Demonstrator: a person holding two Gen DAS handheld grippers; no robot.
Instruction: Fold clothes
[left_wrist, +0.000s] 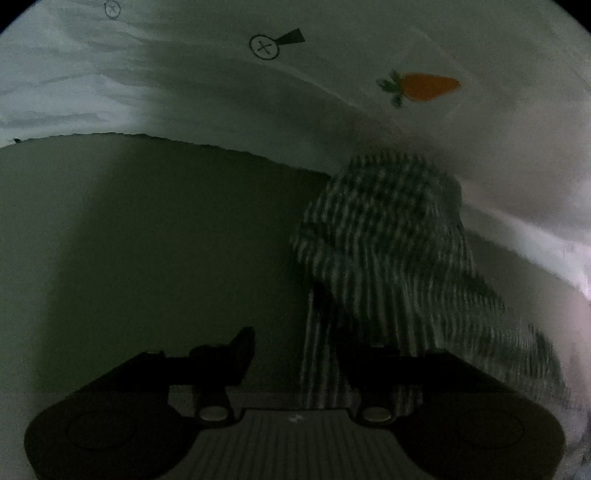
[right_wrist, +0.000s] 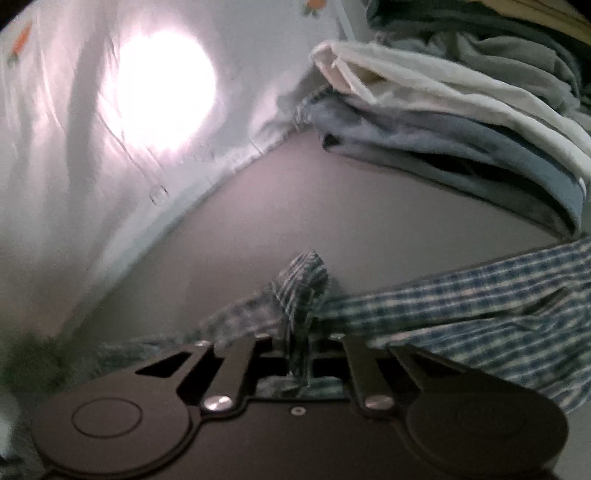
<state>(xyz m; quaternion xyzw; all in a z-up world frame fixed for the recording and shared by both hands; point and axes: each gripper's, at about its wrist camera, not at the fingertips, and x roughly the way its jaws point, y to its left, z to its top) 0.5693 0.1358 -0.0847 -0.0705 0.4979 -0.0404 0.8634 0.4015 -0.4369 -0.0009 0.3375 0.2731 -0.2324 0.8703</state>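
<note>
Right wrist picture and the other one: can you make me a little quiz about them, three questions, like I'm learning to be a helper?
1. True or false: the right gripper has its jaws pinched on a bunch of the checked cloth.
2. Pick one: what colour is the carrot printed on the white sheet in the left wrist view? A orange, B purple, C blue.
3. Short answer: do the jaws of the left gripper stand apart or together?

Key: 1 true. 2 A. 3 apart, with a strip of the checked cloth hanging between them.
</note>
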